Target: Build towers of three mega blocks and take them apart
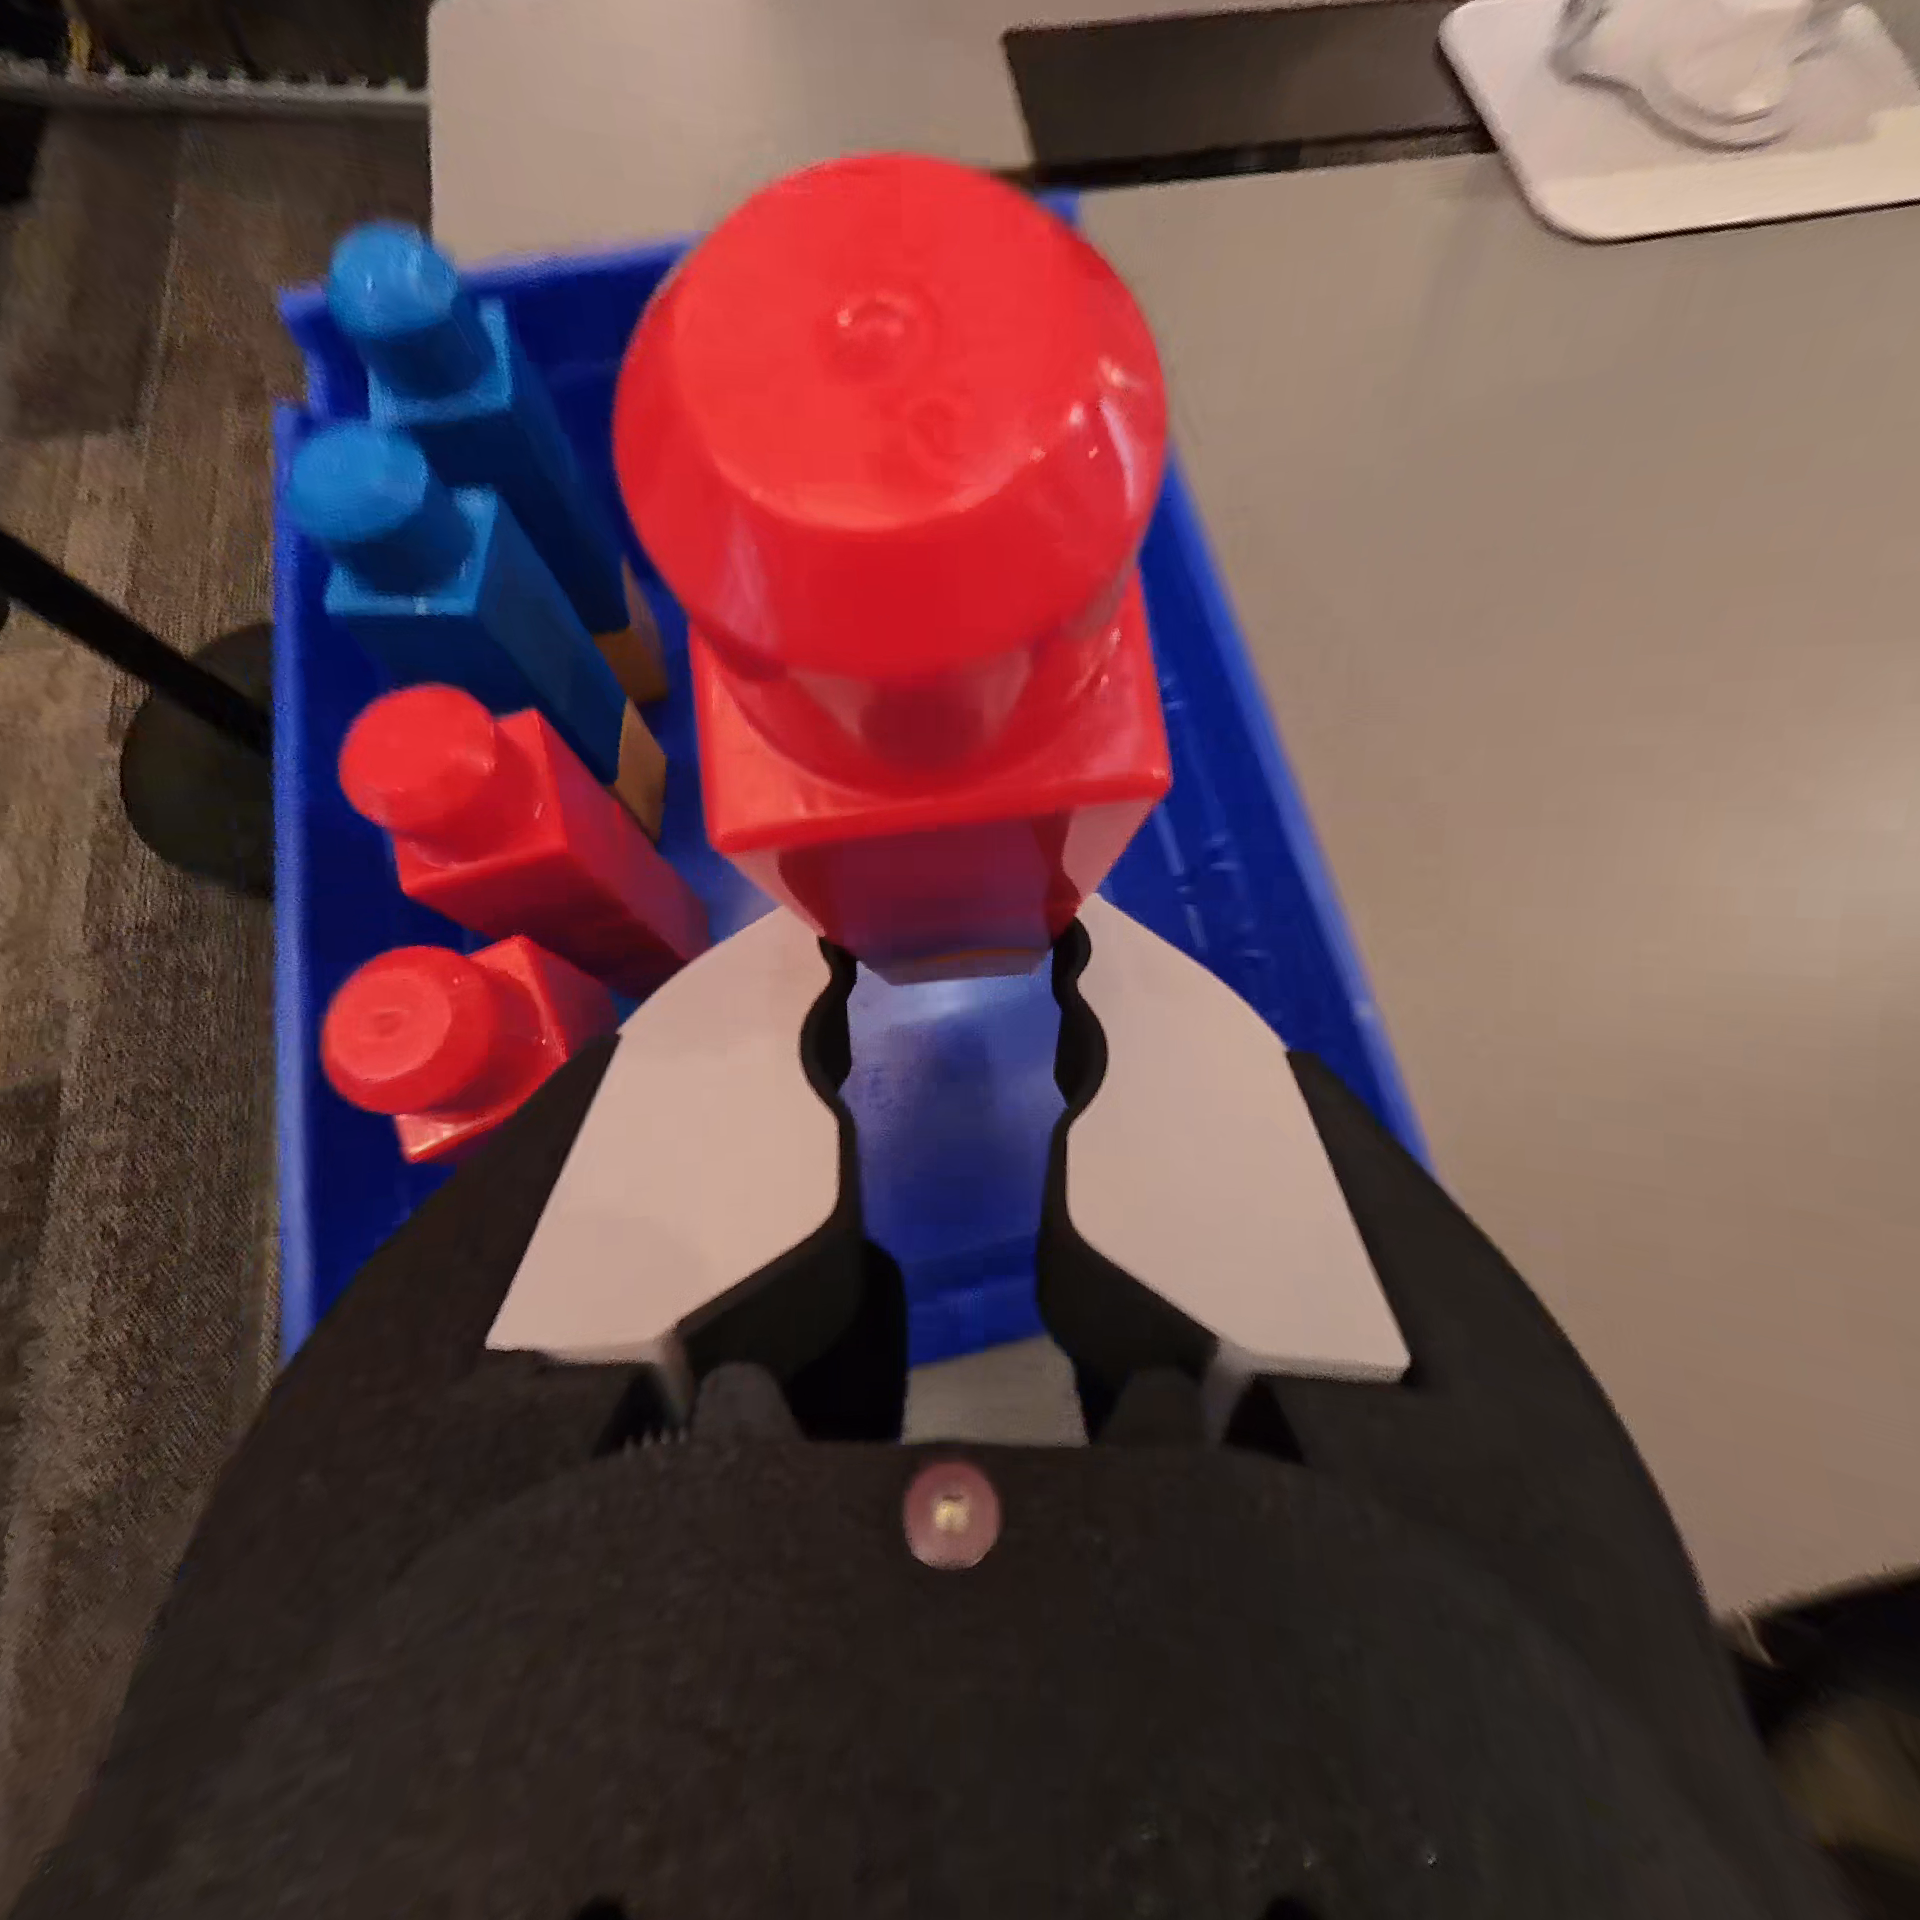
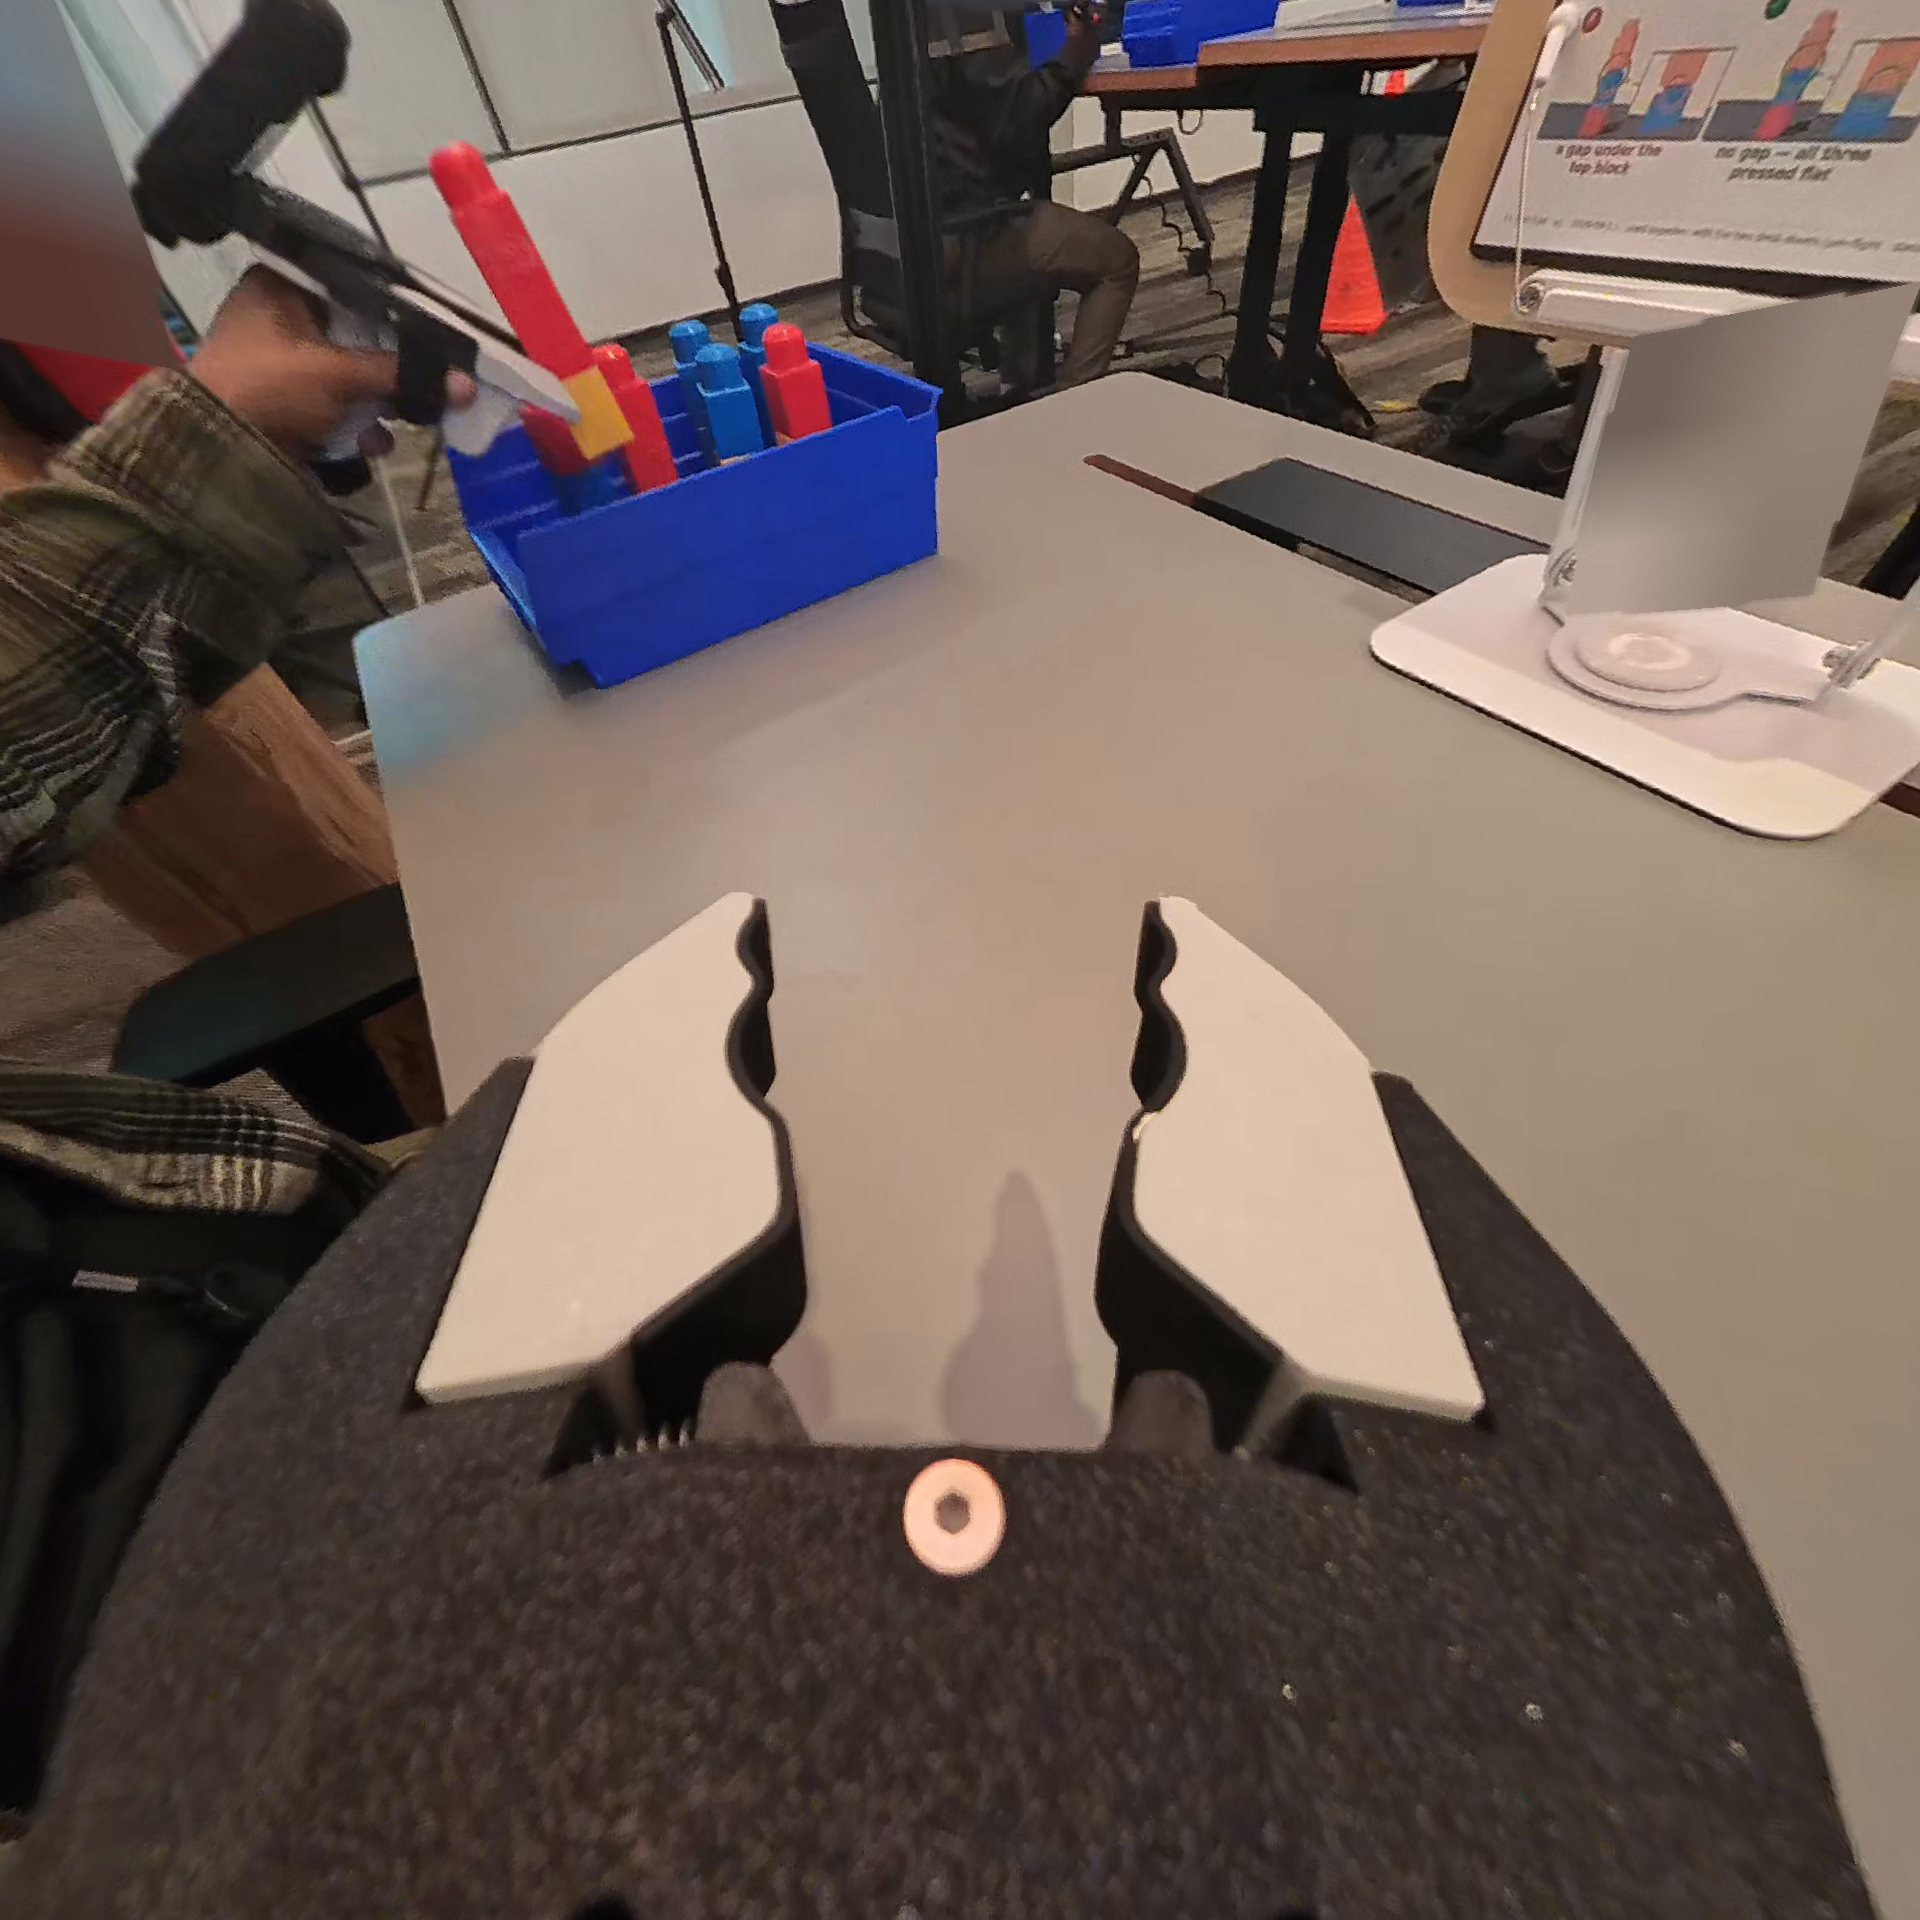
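My left gripper is shut on the lower end of a tall block tower, red on top, and holds it tilted over the blue bin. The right wrist view shows this gripper with the tower and a yellow block at the jaws. Two blue towers and two red towers stand upright in the bin. My right gripper is open and empty, low over the grey table, well short of the bin.
The bin sits at the table's far left corner, with the table edge and floor beyond it. A white stand base with a holder and a flat black slab lie at the right. A person sits at another table in the background. Some 50 centimeters of space lies between my two pairs of fingers.
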Available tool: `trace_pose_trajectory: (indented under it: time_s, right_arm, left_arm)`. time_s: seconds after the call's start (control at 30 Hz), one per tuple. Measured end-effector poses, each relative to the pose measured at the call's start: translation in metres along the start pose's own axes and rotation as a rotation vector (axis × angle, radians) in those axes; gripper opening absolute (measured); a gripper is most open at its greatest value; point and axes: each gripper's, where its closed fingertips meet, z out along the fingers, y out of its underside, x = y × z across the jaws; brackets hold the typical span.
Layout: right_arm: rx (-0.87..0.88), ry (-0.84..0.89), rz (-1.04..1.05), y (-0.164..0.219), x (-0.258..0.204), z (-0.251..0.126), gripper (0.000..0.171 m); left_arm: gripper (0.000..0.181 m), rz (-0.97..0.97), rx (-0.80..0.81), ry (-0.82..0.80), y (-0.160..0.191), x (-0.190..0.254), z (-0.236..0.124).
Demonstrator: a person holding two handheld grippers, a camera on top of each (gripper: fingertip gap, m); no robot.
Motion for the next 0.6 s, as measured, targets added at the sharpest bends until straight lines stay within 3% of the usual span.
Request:
trace_pose_trajectory:
  time_s: [0.13,0.27,0.43,0.6]
  right_arm:
    - [0.062,-0.095,-0.017,-0.024,-0.008,0.006,0.073]
    - [0.121,-0.252,-0.099,-0.071,-0.029,0.021,0.081]
    - [0.116,-0.437,-0.174,-0.111,-0.058,0.048,0.084]
    - [-0.005,-0.555,-0.214,-0.103,-0.070,0.075,0.081]
  left_arm:
    - [0.036,0.196,-0.008,0.159,-0.039,0.071,-0.036]
    - [0.036,0.412,-0.038,0.409,-0.058,0.184,-0.036]
    - [0.036,0.589,-0.106,0.733,-0.042,0.309,-0.011]
    - [0.036,0.690,-0.162,0.922,-0.020,0.378,0.008]
